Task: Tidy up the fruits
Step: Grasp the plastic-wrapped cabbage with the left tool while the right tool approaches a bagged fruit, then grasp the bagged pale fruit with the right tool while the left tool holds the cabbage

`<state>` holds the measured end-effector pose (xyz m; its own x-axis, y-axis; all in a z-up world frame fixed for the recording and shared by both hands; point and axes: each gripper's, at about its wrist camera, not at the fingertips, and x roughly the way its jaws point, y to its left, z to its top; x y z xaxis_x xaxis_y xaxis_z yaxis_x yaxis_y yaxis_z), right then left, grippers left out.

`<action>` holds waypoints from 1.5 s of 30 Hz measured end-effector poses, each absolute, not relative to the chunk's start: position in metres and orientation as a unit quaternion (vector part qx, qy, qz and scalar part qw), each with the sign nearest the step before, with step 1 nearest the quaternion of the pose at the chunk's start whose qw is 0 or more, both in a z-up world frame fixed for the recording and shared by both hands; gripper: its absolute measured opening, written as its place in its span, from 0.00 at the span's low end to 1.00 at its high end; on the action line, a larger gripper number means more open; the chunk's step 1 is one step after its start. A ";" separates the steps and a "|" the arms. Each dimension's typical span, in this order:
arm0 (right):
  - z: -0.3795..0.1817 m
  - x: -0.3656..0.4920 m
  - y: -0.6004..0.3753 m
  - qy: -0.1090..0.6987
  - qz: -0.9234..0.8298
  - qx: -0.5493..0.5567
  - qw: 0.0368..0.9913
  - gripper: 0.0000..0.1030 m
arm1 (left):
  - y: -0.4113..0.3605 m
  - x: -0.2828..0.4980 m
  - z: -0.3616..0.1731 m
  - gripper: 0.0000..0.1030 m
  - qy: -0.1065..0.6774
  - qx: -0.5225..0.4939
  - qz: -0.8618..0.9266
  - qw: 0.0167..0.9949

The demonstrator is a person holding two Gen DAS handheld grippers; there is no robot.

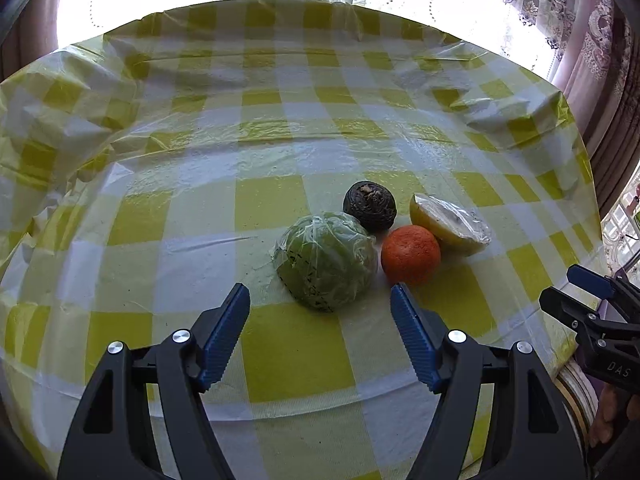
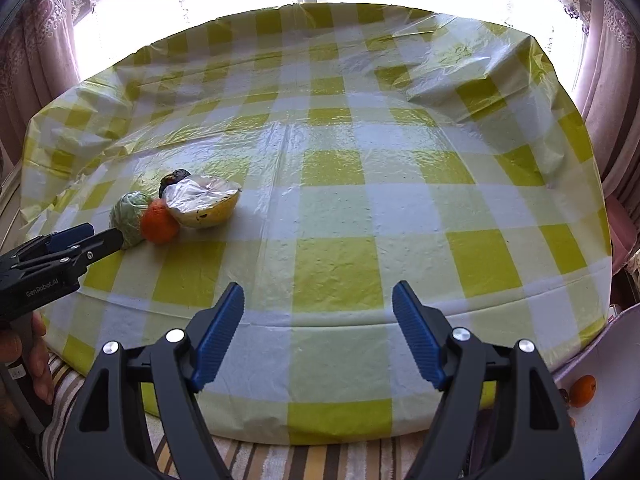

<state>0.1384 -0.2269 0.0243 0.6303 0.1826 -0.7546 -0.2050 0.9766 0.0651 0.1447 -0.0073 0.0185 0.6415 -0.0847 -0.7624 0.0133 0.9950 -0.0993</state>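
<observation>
Four fruits lie bunched on the yellow-checked tablecloth. A green fruit wrapped in plastic film is nearest, with an orange to its right, a dark wrinkled fruit behind, and a film-covered yellow half fruit at the right. My left gripper hovers open just short of the green fruit, nothing between its pads. My right gripper stands open over the table's near edge, empty. The fruits sit far to its left: green fruit, orange, yellow half.
The right gripper shows at the right edge of the left wrist view, and the left gripper at the left of the right wrist view, held by a hand. A white tray with a small orange fruit lies lower right. Curtains border the table.
</observation>
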 end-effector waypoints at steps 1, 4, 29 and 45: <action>0.024 0.140 -0.223 0.418 0.111 -0.013 0.902 0.74 | -0.007 0.148 0.016 0.68 0.427 -0.038 -0.024 0.903; 0.022 0.146 -0.213 0.418 0.116 -0.014 0.901 0.75 | -0.007 0.156 0.011 0.66 0.436 -0.025 -0.020 0.899; 0.026 0.188 -0.161 0.409 0.156 0.016 0.899 0.78 | 0.004 0.164 0.008 0.58 0.402 -0.033 0.000 0.915; 0.024 0.204 -0.152 0.405 0.129 -0.002 0.905 0.81 | 0.016 0.159 0.008 0.58 0.396 -0.052 0.009 0.917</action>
<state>0.2038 -0.1518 0.0240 0.6395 0.2313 -0.7332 -0.2351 0.9668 0.0998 0.1595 0.0156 0.0079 0.6865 -0.0251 -0.7267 -0.0572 0.9944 -0.0885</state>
